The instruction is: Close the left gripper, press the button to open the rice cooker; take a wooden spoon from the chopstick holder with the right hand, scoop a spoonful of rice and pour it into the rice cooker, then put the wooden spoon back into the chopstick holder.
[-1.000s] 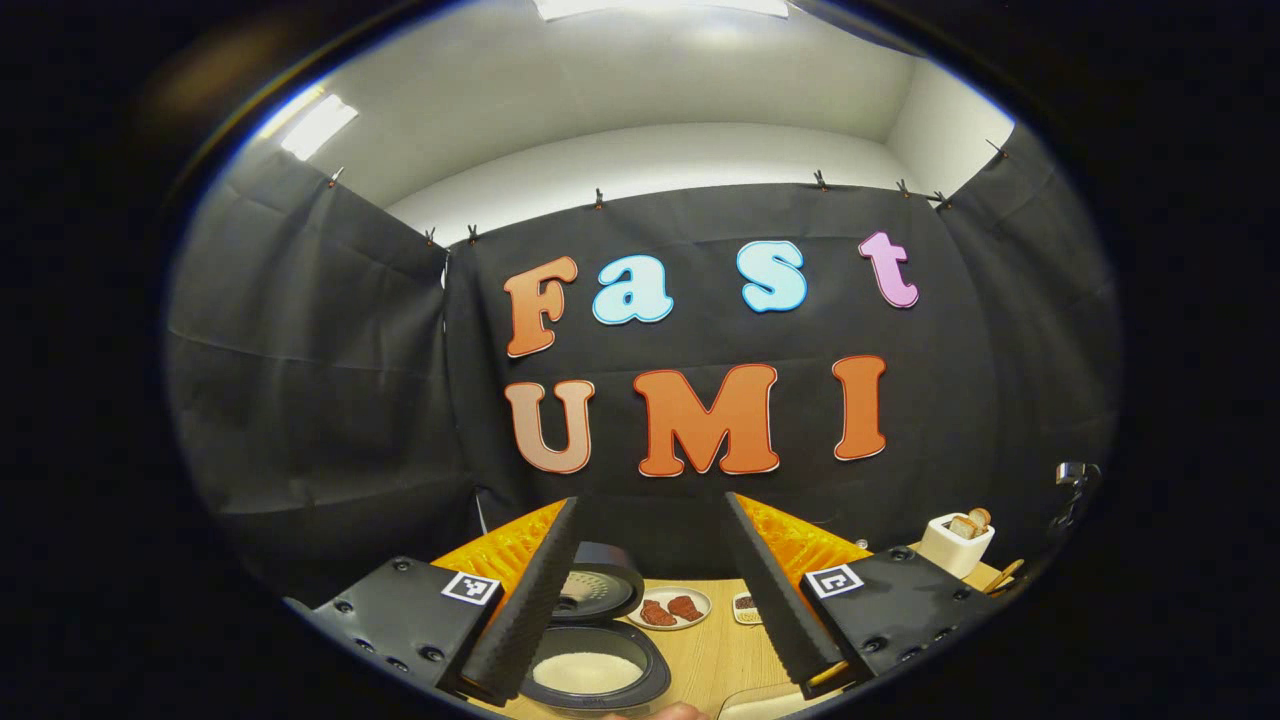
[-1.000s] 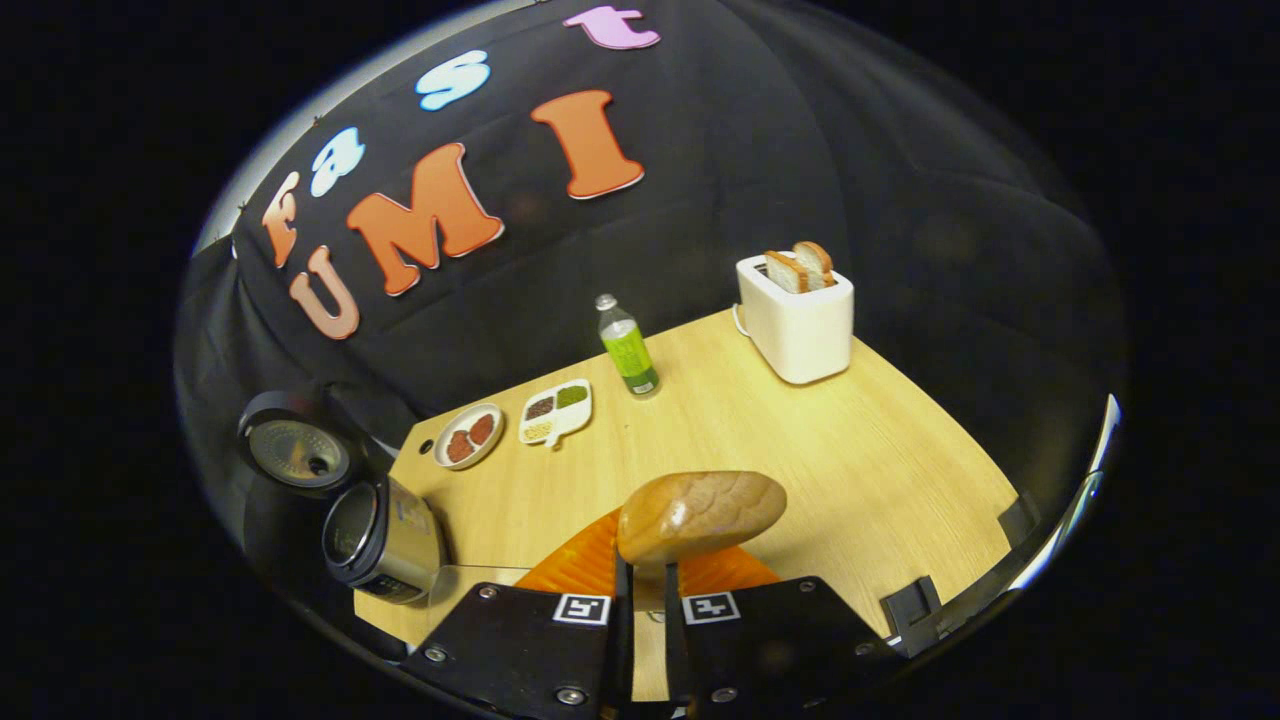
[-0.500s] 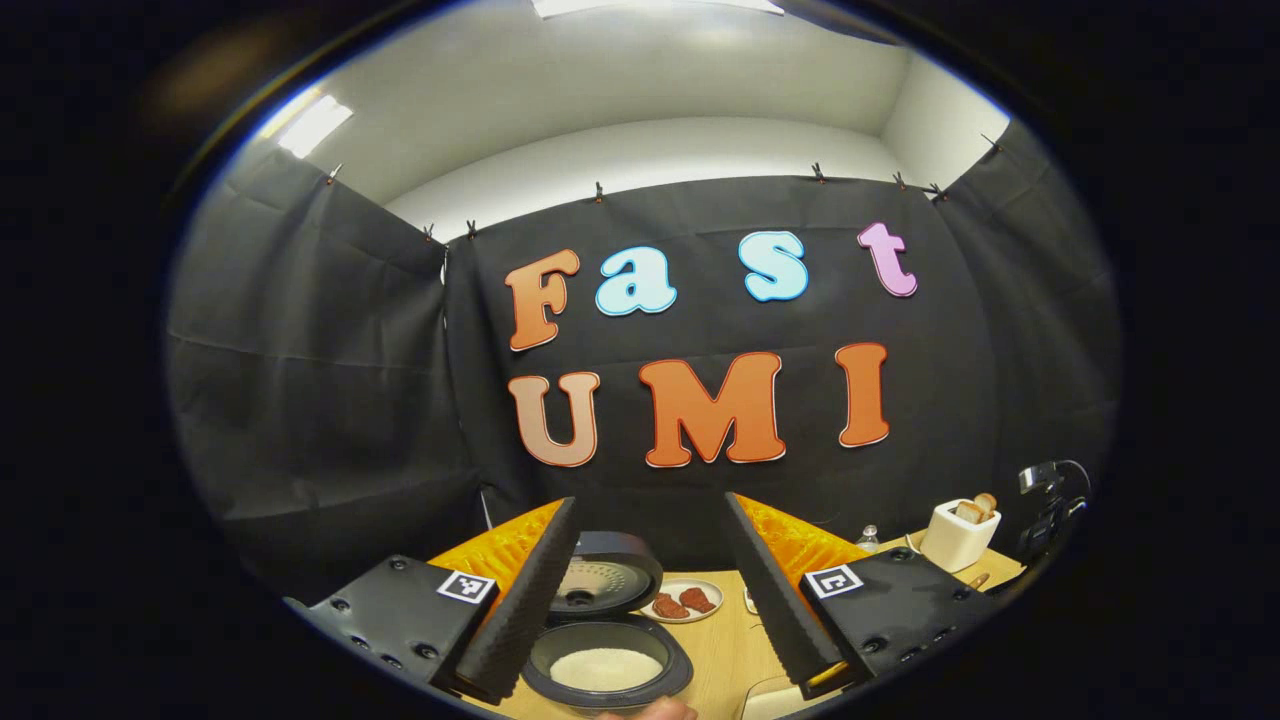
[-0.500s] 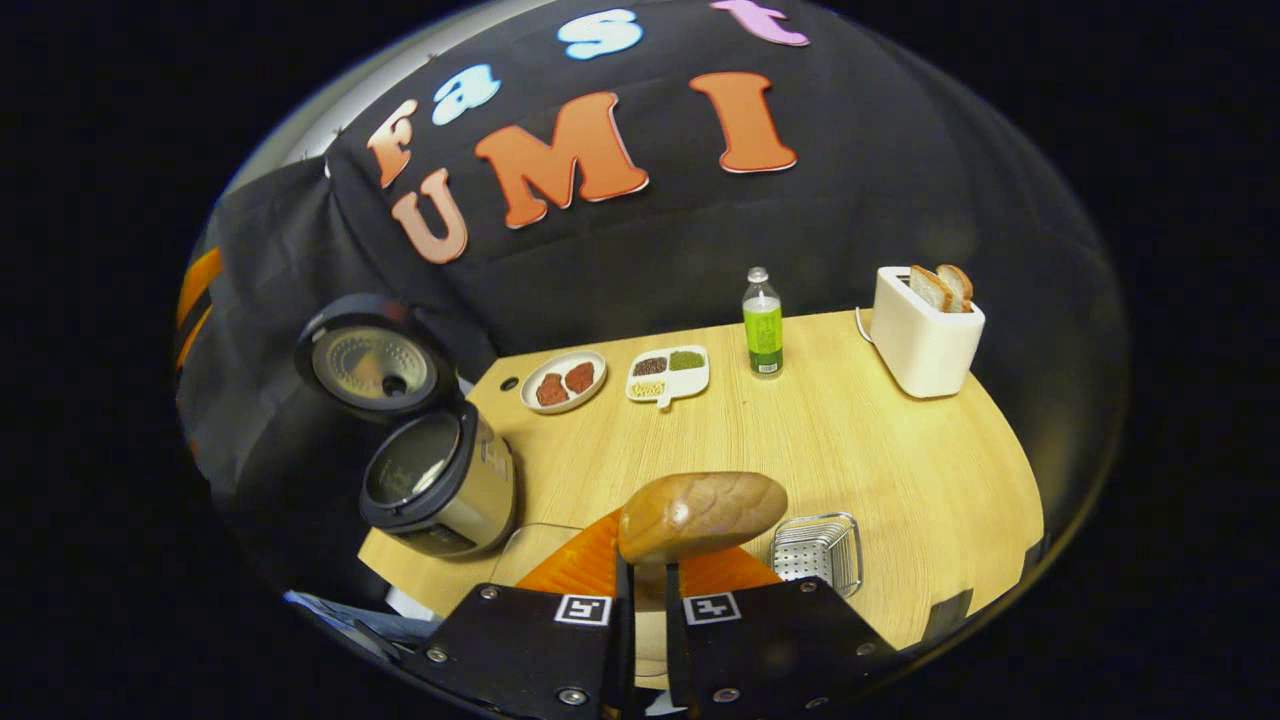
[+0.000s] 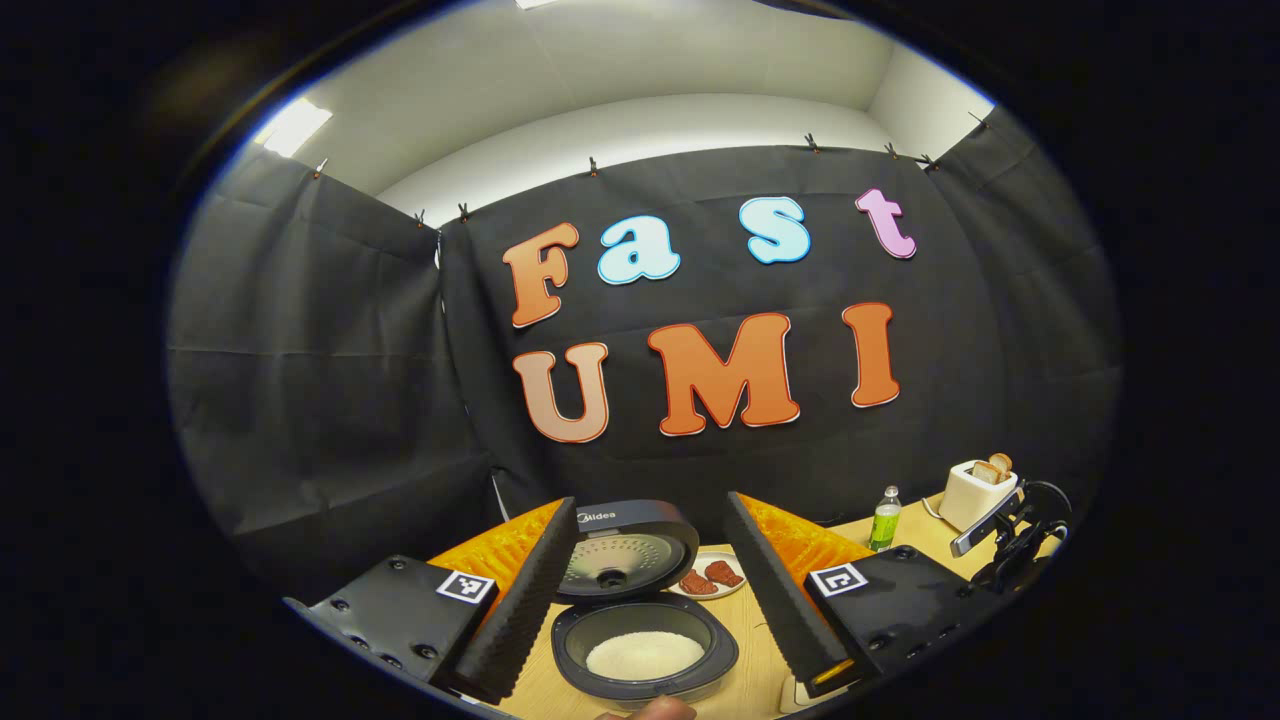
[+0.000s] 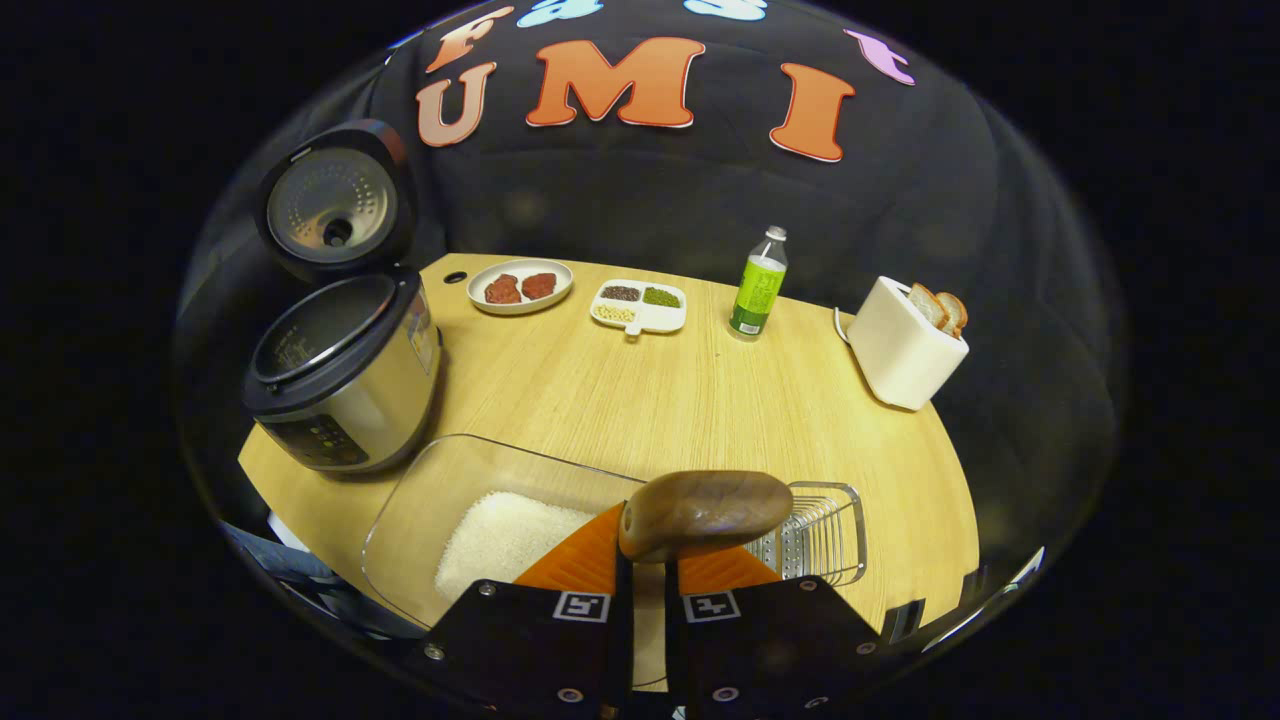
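While the silver, round rice cooker (image 6: pixel 340 375) stands at the left edge of the pale wooden table (image 6: pixel 650 400) with its black lid (image 6: pixel 335 205) tilted up and back, the right gripper (image 6: pixel 645 585) holds the brown wooden spoon (image 6: pixel 705 510); its two fingers are pressed nearly together on the handle, and the rounded spoon head sticks up above them. Just below the spoon head lies a clear, rectangular plastic tray (image 6: pixel 420 510) holding a heap of white rice (image 6: pixel 505 535); beside it on the right sits the chopstick holder, a small metal wire basket (image 6: pixel 820 535). In the left gripper view, the left gripper (image 5: pixel 650 600) hangs above the cooker with its fingers spread wide apart and nothing between them; white rice (image 5: pixel 645 655) already covers the bottom of the cooker's dark inner pot (image 5: pixel 645 640). At the back of the table stand a white plate of red pieces (image 6: pixel 520 287), a white divided dish of grains (image 6: pixel 640 305), a green-labelled clear bottle (image 6: pixel 757 285) and a white toaster with bread slices (image 6: pixel 905 340).

Judging from this, the spoon is either about to scoop or about to return to the holder. The risks: a thin grip on the handle could let the spoon twist; a tilted spoonful would spill rice on the table; a low swing could knock the tray's wall or the cooker's rim.
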The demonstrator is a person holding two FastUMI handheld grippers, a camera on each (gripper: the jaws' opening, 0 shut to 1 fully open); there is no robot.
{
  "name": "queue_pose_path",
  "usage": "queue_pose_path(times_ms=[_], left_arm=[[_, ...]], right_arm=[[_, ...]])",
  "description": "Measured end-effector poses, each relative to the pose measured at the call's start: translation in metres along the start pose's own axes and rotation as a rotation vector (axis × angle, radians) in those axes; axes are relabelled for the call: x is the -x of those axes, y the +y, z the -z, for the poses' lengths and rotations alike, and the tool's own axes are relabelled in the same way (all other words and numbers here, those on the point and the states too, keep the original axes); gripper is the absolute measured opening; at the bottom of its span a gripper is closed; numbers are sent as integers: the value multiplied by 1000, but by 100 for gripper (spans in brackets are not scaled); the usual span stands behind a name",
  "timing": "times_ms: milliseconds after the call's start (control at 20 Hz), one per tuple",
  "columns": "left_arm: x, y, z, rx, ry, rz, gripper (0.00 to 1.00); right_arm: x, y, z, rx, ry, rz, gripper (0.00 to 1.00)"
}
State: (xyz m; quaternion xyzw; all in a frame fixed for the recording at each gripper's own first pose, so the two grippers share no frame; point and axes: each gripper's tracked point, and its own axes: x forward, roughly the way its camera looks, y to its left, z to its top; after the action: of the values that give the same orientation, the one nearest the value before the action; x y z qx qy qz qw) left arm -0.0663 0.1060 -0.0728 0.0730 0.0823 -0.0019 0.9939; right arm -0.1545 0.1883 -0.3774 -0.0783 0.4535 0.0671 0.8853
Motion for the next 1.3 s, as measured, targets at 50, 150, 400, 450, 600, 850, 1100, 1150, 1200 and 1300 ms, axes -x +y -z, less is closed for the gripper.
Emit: queue_pose_path(times_ms=[50, 150, 400, 450, 600, 850, 1100, 1150, 1200, 1300], left_arm=[[-3, 4, 3, -1, 4, 7, 98], [-11, 9, 10, -3, 12, 25, 98], [-25, 11, 14, -7, 2, 81, 94], [-27, 8, 15, -6, 1, 94, 90], [-31, 4, 18, 1, 5, 124, 95], [-30, 7, 23, 7, 13, 128, 91], [-27, 16, 31, 9, 40, 101, 91], [-27, 20, 31, 8, 45, 94, 91], [-26, 24, 32, 7, 48, 85, 91], [-28, 32, 30, 12, 47, 64, 91]], right_arm=[[-1, 2, 2, 13, -6, 26, 12], [-3, 7, 1, 60, -32, 77, 11], [-11, 18, 11, 62, -83, 163, 9], [-9, 17, 11, 24, -98, 179, 9], [-9, 20, 13, -38, -136, 161, 8], [-5, 52, 12, -208, -129, -14, 8], [-2, 88, 9, -318, -91, -154, 8], [-3, 94, 9, -353, -63, -182, 8], [-3, 97, 10, -396, -36, -204, 8], [-7, 97, 10, -477, 11, -229, 8]])
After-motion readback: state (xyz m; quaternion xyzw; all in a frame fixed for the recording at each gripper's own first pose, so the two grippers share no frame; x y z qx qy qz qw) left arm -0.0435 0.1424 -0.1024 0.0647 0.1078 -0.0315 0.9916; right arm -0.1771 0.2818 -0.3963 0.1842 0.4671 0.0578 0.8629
